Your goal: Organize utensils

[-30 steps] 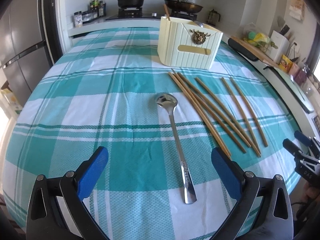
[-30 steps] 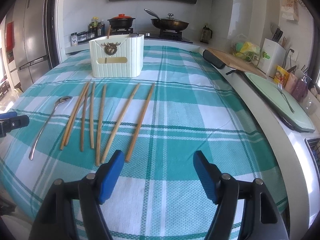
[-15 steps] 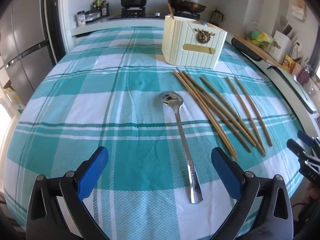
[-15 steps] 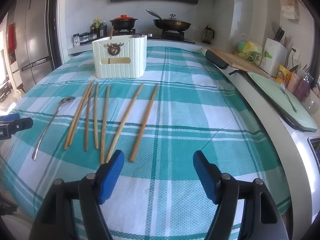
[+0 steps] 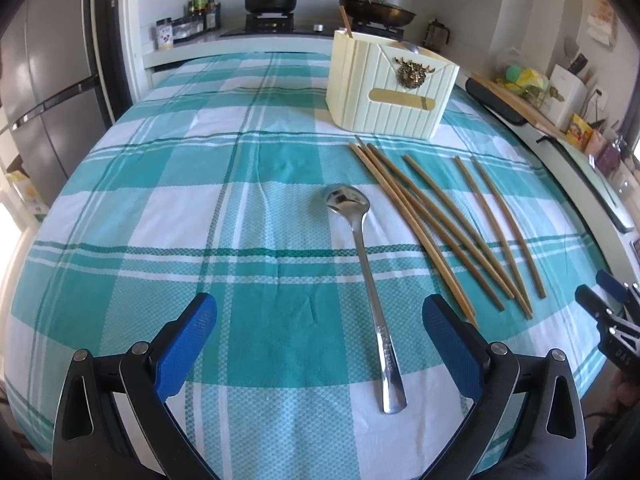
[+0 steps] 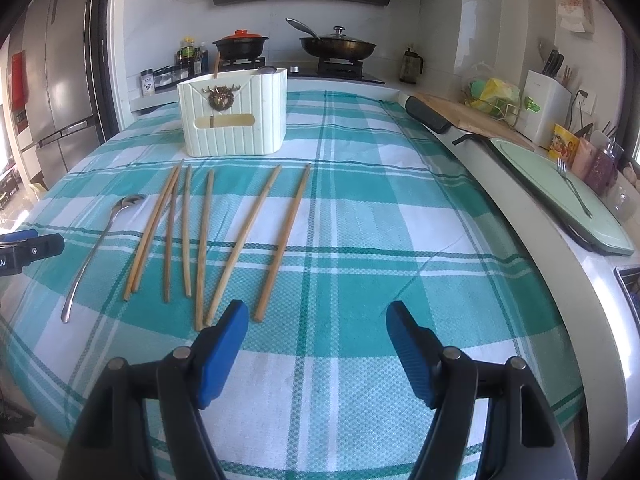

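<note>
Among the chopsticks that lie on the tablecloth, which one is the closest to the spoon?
The leftmost chopstick, seen from the left wrist camera. It lies directly beside the spoon; every other chopstick lies further to the right, away from the spoon.

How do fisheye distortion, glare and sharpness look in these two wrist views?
Left wrist view: strong barrel distortion bows the chopsticks and the checked tablecloth; the spoon bowl shows a bright reflection; focus is sharp. Right wrist view: the counter edge curves, the far left window area is blown out, and the corners vignette black.
</note>
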{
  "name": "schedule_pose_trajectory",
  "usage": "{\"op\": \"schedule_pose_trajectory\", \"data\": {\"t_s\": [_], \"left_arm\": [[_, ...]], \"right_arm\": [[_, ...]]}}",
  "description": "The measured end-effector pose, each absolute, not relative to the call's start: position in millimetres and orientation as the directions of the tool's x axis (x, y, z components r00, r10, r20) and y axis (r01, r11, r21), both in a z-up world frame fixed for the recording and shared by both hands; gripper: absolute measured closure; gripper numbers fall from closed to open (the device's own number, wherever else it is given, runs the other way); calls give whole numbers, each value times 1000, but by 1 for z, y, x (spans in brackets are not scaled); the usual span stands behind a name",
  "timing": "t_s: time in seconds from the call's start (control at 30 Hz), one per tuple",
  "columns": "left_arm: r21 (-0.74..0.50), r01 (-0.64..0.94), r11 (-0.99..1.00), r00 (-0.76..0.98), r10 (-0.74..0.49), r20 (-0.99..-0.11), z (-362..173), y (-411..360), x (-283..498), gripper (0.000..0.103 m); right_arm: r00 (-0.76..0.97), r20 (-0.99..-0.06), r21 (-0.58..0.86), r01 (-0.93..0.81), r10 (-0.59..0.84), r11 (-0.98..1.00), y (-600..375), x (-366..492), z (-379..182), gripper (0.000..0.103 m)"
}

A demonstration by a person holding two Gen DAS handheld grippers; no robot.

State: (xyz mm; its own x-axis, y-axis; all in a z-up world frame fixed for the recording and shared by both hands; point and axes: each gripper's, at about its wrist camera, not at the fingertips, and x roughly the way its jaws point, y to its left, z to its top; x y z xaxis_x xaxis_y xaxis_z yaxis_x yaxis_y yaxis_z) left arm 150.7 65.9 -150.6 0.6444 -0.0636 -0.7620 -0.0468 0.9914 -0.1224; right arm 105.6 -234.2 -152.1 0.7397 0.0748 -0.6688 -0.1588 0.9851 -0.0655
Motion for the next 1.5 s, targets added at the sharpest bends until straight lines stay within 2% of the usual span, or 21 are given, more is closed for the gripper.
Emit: {"op": "schedule_pose_trajectory", "data": {"t_s": [0.5, 0.63, 0.77, 0.9, 1.07, 1.2, 1.33, 1.5], "left_arm": [[-208, -58, 976, 616, -129, -777, -158, 82, 196, 1], [-136, -24, 990, 581, -97, -808, -170, 69, 215, 3], [-54, -1, 999, 546, -44, -837, -185, 56, 234, 15], [-20, 1, 1000, 549, -17, -836, -186, 51, 244, 15], [-47, 12, 999, 525, -46, -850, -185, 53, 254, 18], [-53, 34, 998, 502, -63, -863, -183, 52, 258, 24], [-41, 60, 997, 483, -64, -873, -183, 47, 266, 28], [-41, 73, 996, 483, -71, -873, -181, 46, 275, 44]], "right_arm": [[742, -666, -57, -156, 78, 986, -237, 107, -150, 30], [733, -675, -45, -160, 88, 986, -237, 114, -147, 30], [722, -684, -20, -153, 98, 988, -239, 131, -140, 30], [673, -720, 51, -189, 167, 981, -233, 162, -139, 30], [597, -777, 77, -226, 200, 971, -219, 222, -152, 39], [487, -850, 82, -259, 203, 962, -204, 275, -176, 58], [451, -877, 33, -288, 166, 957, -189, 309, -179, 68], [387, -908, 46, -287, 160, 957, -185, 348, -178, 86]]}}
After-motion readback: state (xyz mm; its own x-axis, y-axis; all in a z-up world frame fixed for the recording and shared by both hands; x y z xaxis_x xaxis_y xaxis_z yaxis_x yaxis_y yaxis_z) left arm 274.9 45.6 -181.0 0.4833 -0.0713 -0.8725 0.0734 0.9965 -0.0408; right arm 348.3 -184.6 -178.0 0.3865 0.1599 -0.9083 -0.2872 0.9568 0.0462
